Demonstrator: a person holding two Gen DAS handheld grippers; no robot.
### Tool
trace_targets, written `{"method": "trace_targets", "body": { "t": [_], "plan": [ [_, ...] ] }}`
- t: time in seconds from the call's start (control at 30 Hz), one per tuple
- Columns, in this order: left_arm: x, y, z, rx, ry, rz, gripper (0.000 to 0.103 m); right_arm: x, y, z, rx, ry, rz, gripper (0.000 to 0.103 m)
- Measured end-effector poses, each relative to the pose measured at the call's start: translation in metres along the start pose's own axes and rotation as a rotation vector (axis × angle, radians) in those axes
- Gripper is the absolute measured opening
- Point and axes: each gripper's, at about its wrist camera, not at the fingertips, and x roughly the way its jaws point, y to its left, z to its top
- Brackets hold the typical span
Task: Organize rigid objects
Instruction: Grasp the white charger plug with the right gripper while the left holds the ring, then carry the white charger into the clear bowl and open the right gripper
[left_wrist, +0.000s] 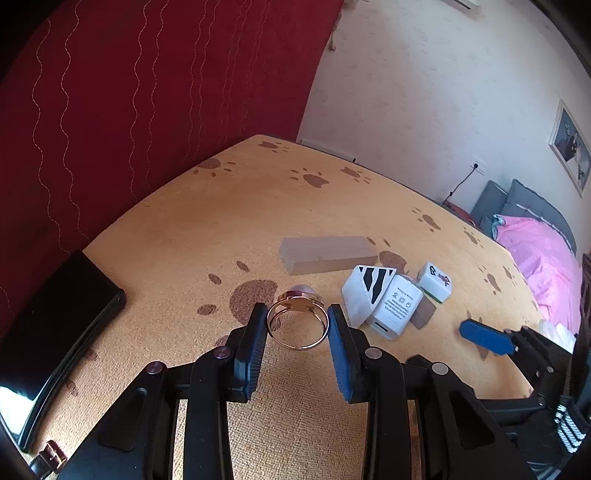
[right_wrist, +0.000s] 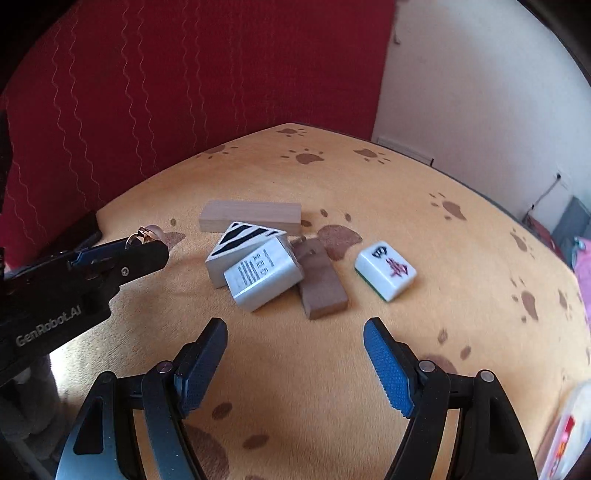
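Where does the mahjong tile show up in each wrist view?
Left wrist: the mahjong tile sits right of centre, just right of the white charger, beyond the left gripper, which is shut on the ring.
Right wrist: the tile lies right of centre, apart from the pile, ahead of the open right gripper.
Shared landmark: the zebra-striped block against the charger.

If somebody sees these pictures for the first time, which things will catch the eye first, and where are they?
First, the gold ring, pinched between the jaws of the left gripper above the orange paw-print cloth. Next, the small pile right of it: a zebra-striped block, a white charger leaning on it, and a mahjong tile lying apart. The right gripper hangs open before that pile.
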Motion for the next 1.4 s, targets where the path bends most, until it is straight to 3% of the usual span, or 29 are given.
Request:
{"method": "trace_targets", "body": {
  "t": [0.2, 0.47, 0.57, 0.63, 0.7, 0.97, 1.4],
  "plan": [
    [0.001, 0.002, 0.001, -0.011, 0.001, 0.003, 0.034, 0.019, 0.010, 0.012, -0.100, 0.007, -0.035, 0.080],
    [0.001, 0.003, 0.001, -0.013, 0.013, 0.001, 0.034, 0.031, 0.010, 0.026, -0.118, 0.011, -0.004, 0.080],
    [0.002, 0.003, 0.001, -0.014, 0.017, 0.000, 0.034, 0.031, 0.009, 0.026, -0.112, 0.007, -0.007, 0.075],
    [0.002, 0.003, 0.001, -0.015, 0.019, 0.000, 0.034, 0.029, 0.008, 0.025, -0.104, 0.001, -0.019, 0.066],
    [0.003, 0.003, 0.001, -0.016, 0.022, 0.000, 0.034, 0.028, 0.004, 0.025, -0.082, -0.002, -0.024, 0.061],
    [0.004, 0.003, 0.001, -0.017, 0.024, 0.001, 0.034, 0.010, -0.002, 0.009, -0.007, -0.010, -0.011, 0.061],
    [0.003, 0.003, 0.002, -0.016, 0.024, 0.000, 0.034, -0.033, -0.025, -0.034, 0.233, -0.023, 0.041, 0.061]
  ]
}}
